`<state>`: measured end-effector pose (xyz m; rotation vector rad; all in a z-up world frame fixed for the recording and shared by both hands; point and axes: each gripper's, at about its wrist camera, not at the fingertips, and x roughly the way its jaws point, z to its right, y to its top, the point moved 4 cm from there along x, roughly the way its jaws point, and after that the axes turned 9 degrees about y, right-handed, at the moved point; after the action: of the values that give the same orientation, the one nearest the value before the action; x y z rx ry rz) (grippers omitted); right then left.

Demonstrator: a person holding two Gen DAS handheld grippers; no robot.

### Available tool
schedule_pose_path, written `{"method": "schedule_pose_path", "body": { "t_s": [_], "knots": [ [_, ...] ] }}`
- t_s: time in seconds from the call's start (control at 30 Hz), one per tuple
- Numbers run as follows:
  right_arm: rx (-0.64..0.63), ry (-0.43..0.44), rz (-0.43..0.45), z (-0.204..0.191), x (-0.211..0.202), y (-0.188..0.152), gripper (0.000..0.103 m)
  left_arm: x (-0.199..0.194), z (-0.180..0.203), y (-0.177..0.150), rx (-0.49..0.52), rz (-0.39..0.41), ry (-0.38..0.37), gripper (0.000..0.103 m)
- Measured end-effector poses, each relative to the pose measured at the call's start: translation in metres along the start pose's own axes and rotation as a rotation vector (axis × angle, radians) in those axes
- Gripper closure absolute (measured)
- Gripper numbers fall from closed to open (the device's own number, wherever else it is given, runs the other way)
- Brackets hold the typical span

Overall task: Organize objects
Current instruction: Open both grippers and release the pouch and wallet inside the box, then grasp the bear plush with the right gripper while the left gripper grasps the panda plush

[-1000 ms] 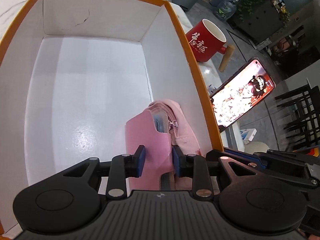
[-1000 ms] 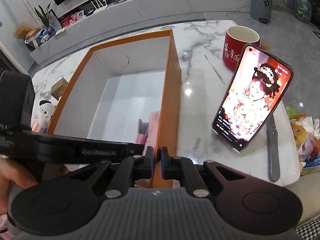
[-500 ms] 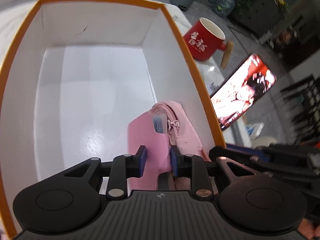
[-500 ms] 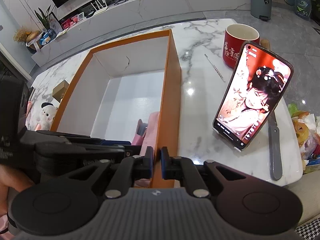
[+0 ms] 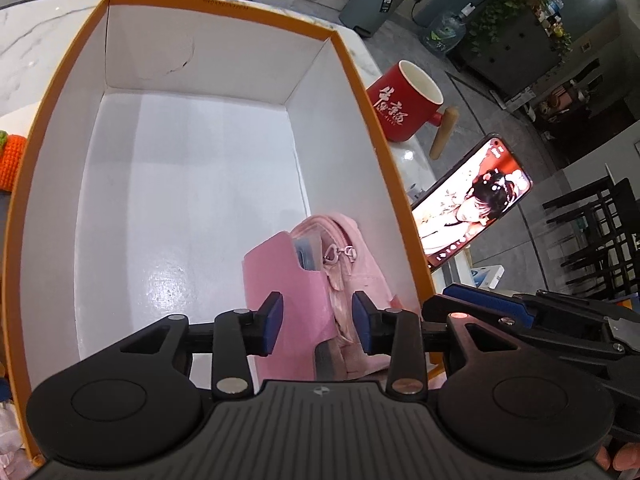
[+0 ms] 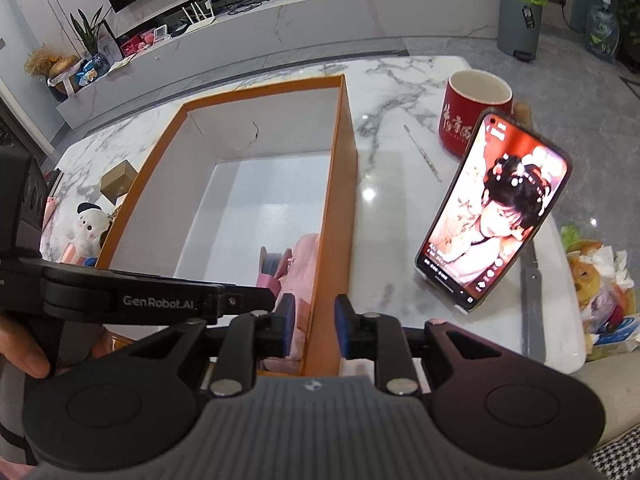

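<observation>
One box [image 5: 372, 112], orange outside, white inside. One pink pouch [image 5: 292, 300] in box. One red mug [image 6: 466, 120]. One phone [image 6: 496, 216], screen lit. One knife [image 6: 532, 312]. One thin rod [image 6: 422, 154] on desk [image 6: 384, 208]. One white plush toy [image 6: 88, 226]. One small brown carton [image 6: 120, 182]. Two grippers: left [image 5: 318, 328], right [image 6: 312, 326]. One grey bin [image 6: 520, 20]. Two water jugs: [image 5: 444, 34], [image 5: 556, 2].
</observation>
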<state>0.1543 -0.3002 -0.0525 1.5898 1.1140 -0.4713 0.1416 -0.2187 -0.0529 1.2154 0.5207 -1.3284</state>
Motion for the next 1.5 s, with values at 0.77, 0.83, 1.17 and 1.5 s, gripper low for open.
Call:
{"method": "schedule_pose_path", "body": {
  "t_s": [0.77,0.83,1.17,1.5],
  "knots": [
    [-0.286,0.286,0.091,-0.18,0.018,0.006,0.068,-0.169,-0.138,-0.036,0.051,0.274,0.252,0.06],
    [-0.314,0.322,0.058,-0.205,0.034,0.0,0.068,-0.171,-0.16,-0.043,0.032,0.265,0.276,0.06],
    [-0.371,0.225,-0.137,-0.258,0.129,-0.022,0.067,-0.162,-0.224,-0.055,0.072,0.245,0.318,0.056],
    [-0.359,0.112,-0.25,-0.257,0.178,-0.02,0.049,-0.133,-0.258,-0.019,0.181,0.223,0.317,0.044]
  ]
}}
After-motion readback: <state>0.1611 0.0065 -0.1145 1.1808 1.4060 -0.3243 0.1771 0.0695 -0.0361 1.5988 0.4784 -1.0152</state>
